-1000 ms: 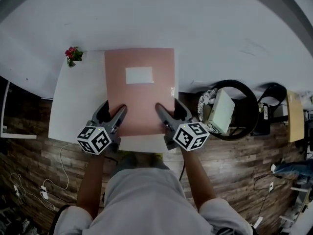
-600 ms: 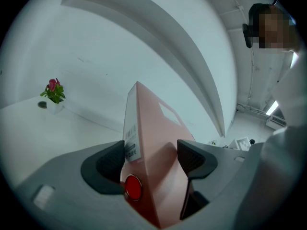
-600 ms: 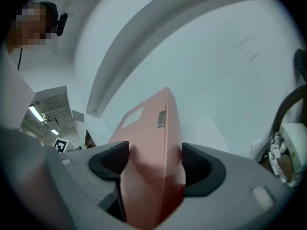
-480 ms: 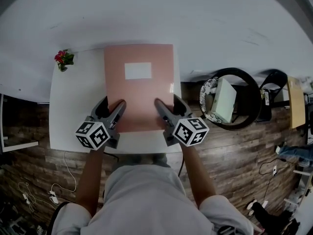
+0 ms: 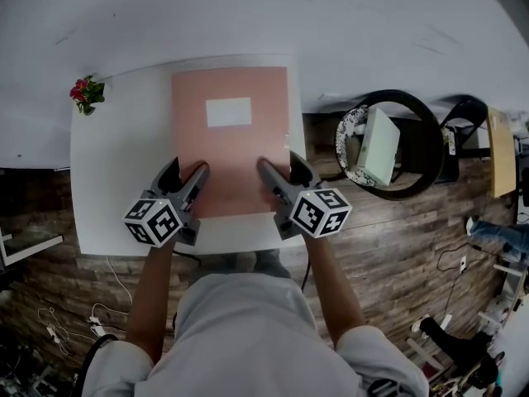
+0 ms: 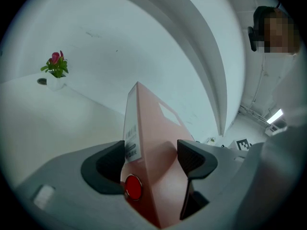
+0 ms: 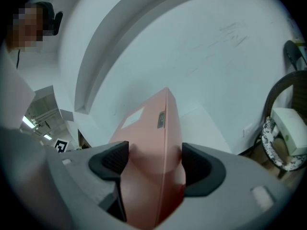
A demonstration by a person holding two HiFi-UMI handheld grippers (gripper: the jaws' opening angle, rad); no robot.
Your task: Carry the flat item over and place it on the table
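A flat pink folder with a white label lies level over the white table, held at its near edge by both grippers. My left gripper is shut on the folder's near left part, and my right gripper is shut on its near right part. In the left gripper view the pink folder sits pinched between the dark jaws of the left gripper, with a red button at its corner. The right gripper view shows the folder clamped in the right gripper the same way.
A small pot of red flowers stands at the table's far left corner. To the right of the table a round black chair holds a white box. Wooden floor with cables lies around the table, and a white wall stands behind it.
The folder and both grippers have moved forward over the table; more of the table top now lies under and around the folder. Both grips are unchanged.
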